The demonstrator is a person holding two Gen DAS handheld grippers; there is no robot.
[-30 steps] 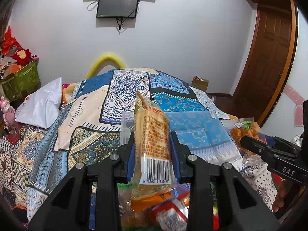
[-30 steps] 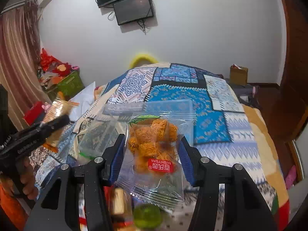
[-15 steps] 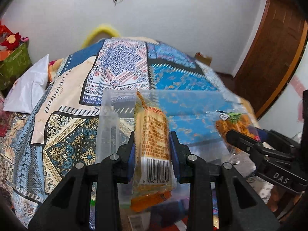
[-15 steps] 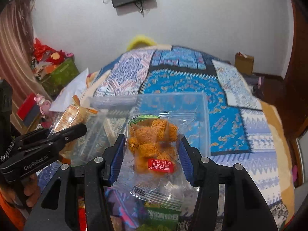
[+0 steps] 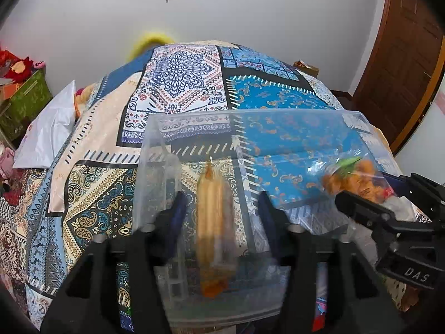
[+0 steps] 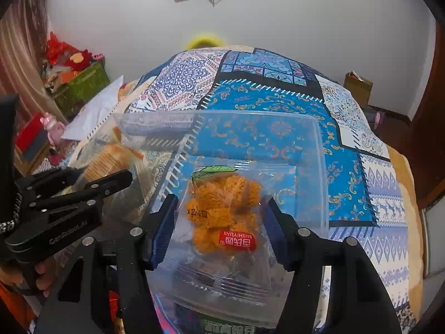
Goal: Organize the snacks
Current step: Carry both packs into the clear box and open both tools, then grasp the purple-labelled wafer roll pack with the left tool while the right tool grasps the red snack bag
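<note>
- "BAISHIYUAN" read on the orange snack pack (image 6: 225,217), loose between the right gripper (image 6: 219,222), jaws just opening, over the clear bin (image 6: 319,167).
- Left gripper (image 5: 219,214) was also opening, its blurred wafer pack (image 5: 212,222) dropping in.

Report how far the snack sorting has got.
Done: nothing is settled in the clear box yet. In hand: both claws have just been opening over it. The left claw has let go of the long yellow packet; the orange snack bag lies between the right claw pads. Left: packets below the box.
</note>
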